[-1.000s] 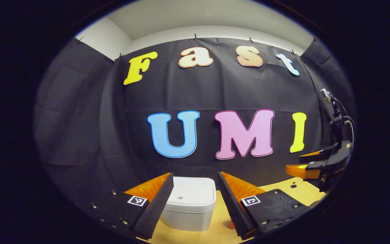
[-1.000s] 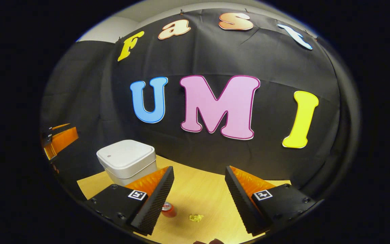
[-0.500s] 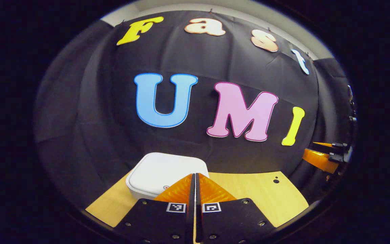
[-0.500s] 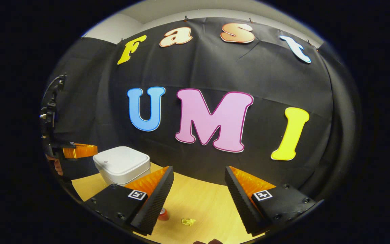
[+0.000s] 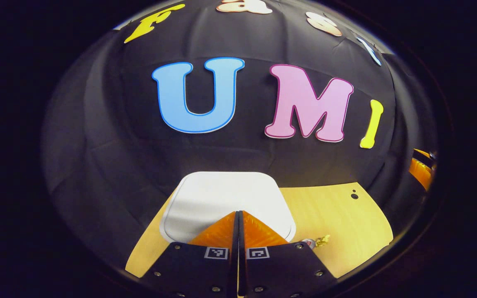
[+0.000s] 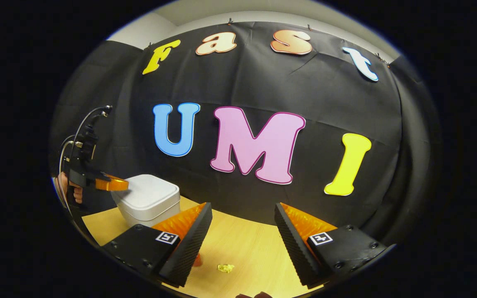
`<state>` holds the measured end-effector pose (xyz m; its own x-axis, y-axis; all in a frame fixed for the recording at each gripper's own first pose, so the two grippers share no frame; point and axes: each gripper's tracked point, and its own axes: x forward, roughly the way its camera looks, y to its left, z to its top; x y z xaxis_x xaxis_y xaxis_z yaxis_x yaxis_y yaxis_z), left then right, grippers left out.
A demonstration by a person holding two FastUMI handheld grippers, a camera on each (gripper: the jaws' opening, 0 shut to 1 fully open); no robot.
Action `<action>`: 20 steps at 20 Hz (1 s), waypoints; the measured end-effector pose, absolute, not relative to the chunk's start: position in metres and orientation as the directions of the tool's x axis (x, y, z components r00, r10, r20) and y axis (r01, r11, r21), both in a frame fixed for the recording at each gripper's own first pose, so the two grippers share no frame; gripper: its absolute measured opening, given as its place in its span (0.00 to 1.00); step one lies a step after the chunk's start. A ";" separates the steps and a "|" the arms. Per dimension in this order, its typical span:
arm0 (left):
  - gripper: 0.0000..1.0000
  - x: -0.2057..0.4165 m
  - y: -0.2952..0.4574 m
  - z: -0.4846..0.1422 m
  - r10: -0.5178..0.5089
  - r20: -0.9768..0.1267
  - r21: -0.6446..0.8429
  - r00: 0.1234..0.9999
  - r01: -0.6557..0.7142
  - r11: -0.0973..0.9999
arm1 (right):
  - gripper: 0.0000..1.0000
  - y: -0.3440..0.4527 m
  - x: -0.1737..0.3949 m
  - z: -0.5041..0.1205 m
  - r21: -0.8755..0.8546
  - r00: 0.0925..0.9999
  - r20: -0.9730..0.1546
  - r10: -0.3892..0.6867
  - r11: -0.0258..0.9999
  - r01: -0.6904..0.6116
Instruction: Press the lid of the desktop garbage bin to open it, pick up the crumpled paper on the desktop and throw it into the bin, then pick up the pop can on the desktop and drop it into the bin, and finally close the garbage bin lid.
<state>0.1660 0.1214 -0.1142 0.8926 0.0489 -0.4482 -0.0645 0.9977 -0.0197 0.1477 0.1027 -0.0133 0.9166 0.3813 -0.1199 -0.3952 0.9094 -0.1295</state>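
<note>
The white desktop bin (image 5: 226,194) stands with its lid down at the back of the wooden table (image 5: 338,215). My left gripper (image 5: 238,213) is shut with nothing in it, tips over the near part of the lid. In the right gripper view the left gripper (image 6: 122,185) hovers at the bin (image 6: 149,203); whether it touches the lid I cannot tell. My right gripper (image 6: 242,211) is open, raised above the table. Below it lie the yellow crumpled paper (image 6: 225,268) and the red pop can (image 6: 198,260), which is half hidden by a finger. Both, paper (image 5: 324,239) and can (image 5: 309,243), lie right of the bin.
A hand (image 6: 73,192) holds the left gripper's handle, with cables rising from it. The booth's black cloth wall stands close behind the bin. Small dark holes (image 5: 353,194) mark the table near its back right. Bare tabletop (image 6: 246,240) stretches between the right gripper's fingers.
My left gripper has shut and tipped down over the bin lid, moving closer to it. The right gripper has barely shifted and stays open.
</note>
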 end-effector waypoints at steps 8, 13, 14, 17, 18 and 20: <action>0.02 0.162 0.126 -0.135 0.058 -0.519 0.023 0.853 -0.054 0.998 | 0.98 0.093 0.142 -0.023 -0.119 0.920 -0.143 0.364 0.917 -0.381; 0.02 0.161 0.127 -0.136 0.050 -0.527 0.012 0.848 -0.051 0.999 | 0.98 0.093 0.141 -0.031 -0.103 0.918 -0.164 0.361 0.919 -0.380; 0.02 0.162 0.127 -0.135 0.051 -0.518 0.019 0.854 -0.048 0.999 | 0.98 0.093 0.141 -0.032 -0.103 0.918 -0.166 0.362 0.919 -0.381; 0.02 0.164 0.127 -0.128 0.069 -0.502 0.062 0.862 -0.044 0.997 | 0.98 0.093 0.140 -0.031 -0.099 0.916 -0.169 0.363 0.919 -0.383; 0.02 0.165 0.127 -0.128 0.078 -0.498 0.083 0.864 -0.042 0.996 | 0.98 0.093 0.139 -0.031 -0.099 0.917 -0.170 0.361 0.919 -0.381; 0.02 0.163 0.127 -0.125 0.107 -0.504 0.124 0.857 -0.050 0.991 | 0.98 0.090 0.139 -0.031 -0.097 0.918 -0.172 0.357 0.921 -0.377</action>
<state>0.1634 0.1274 -0.1251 0.8574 0.1066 -0.5035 -0.0504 0.9910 0.1241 0.1393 0.0901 -0.0314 0.9179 0.3574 -0.1725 -0.3768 0.9212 -0.0965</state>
